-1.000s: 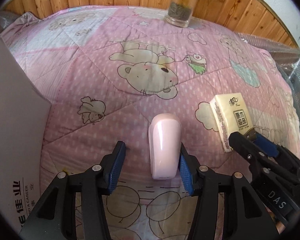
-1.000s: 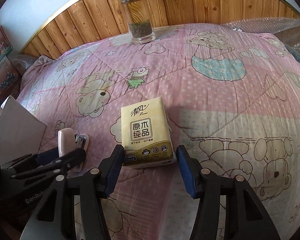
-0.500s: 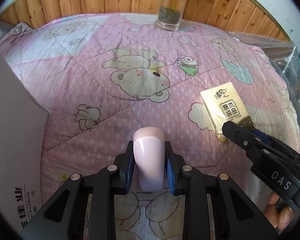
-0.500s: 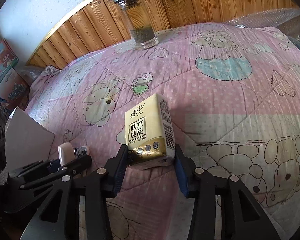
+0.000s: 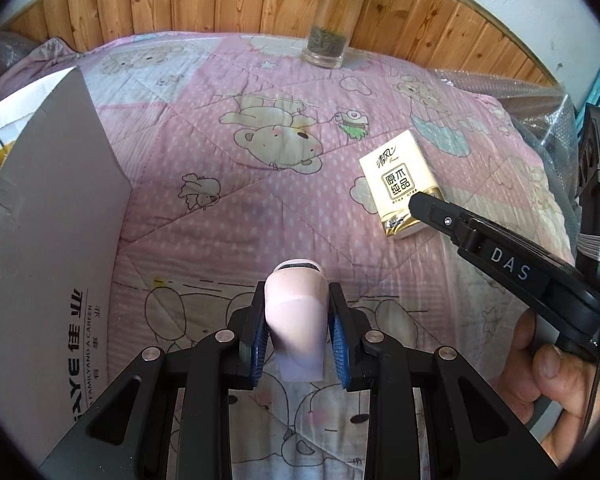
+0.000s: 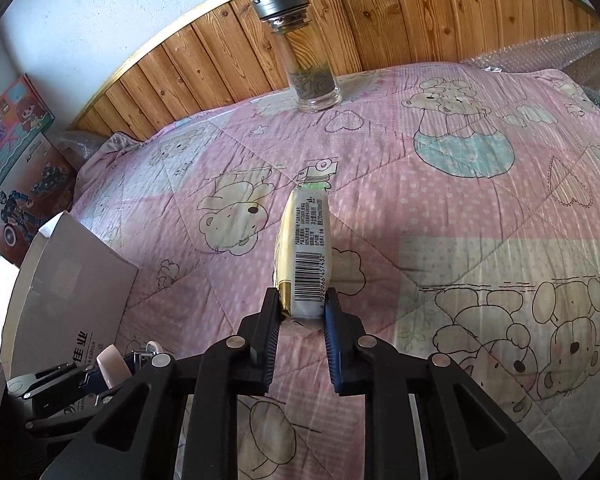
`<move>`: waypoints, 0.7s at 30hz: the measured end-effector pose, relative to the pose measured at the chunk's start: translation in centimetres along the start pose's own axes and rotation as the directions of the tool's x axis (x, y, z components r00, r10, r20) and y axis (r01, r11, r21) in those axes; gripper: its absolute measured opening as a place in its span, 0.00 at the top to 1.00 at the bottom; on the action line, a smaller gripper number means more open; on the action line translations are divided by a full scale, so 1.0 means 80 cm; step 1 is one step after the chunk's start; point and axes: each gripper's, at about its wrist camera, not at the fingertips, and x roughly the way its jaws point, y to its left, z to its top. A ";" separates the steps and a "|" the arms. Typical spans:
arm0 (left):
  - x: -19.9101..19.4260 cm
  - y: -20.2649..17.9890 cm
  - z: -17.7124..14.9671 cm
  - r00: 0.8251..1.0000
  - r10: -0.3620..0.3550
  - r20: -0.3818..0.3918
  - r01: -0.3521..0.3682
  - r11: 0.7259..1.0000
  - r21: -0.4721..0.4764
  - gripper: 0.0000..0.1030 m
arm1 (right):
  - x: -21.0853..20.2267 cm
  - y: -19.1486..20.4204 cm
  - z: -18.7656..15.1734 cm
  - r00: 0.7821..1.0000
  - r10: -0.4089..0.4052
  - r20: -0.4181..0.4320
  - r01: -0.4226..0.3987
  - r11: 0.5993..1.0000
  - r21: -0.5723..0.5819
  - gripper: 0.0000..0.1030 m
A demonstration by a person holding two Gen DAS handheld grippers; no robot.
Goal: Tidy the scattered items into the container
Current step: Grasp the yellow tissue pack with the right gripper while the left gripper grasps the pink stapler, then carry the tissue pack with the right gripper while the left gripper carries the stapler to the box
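Observation:
My left gripper [image 5: 297, 300] is shut on a pale pink stapler [image 5: 296, 340] and holds it just above the pink bear quilt [image 5: 260, 208]. In the right wrist view it shows at the lower left as the left gripper [image 6: 100, 376] with the stapler [image 6: 110, 364]. My right gripper [image 6: 303, 300] has its jaws closing on the near end of a yellow tissue pack [image 6: 306, 248], which stands on edge with its barcode side up. The left wrist view shows the same tissue pack [image 5: 398, 188] at the tip of the right gripper [image 5: 420, 204]. A grey cardboard box [image 5: 52, 220] stands open at the left.
A glass bottle with a metal lid [image 6: 304, 64] stands at the far edge by the wooden headboard. A colourful toy box [image 6: 16, 160] leans beyond the grey cardboard box [image 6: 72, 280]. Bubble wrap [image 5: 540, 92] lies along the right side. A hand [image 5: 548, 368] holds the right gripper's handle.
The left gripper closed on the stapler and lifted it off the quilt. The right gripper closed on the tissue pack, which turned from lying flat to standing on edge.

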 end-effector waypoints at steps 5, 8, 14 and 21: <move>-0.024 0.000 -0.003 1.000 -0.024 0.011 0.024 1.000 -0.009 0.73 | -0.011 0.009 -0.004 1.000 0.019 0.008 -0.019 1.000 0.007 0.79; -0.040 0.001 -0.008 0.999 -0.038 0.020 0.038 0.999 -0.015 0.73 | -0.020 0.015 -0.011 1.000 0.028 0.009 -0.028 1.000 0.010 0.79; -0.076 0.006 -0.024 0.997 -0.063 0.044 0.064 0.998 -0.021 0.73 | -0.047 0.026 -0.033 0.999 0.043 0.022 -0.044 0.999 0.024 0.79; -0.122 0.013 -0.056 0.994 -0.085 0.069 0.086 0.996 -0.016 0.73 | -0.075 0.048 -0.061 0.998 0.052 0.027 -0.052 0.999 0.010 0.79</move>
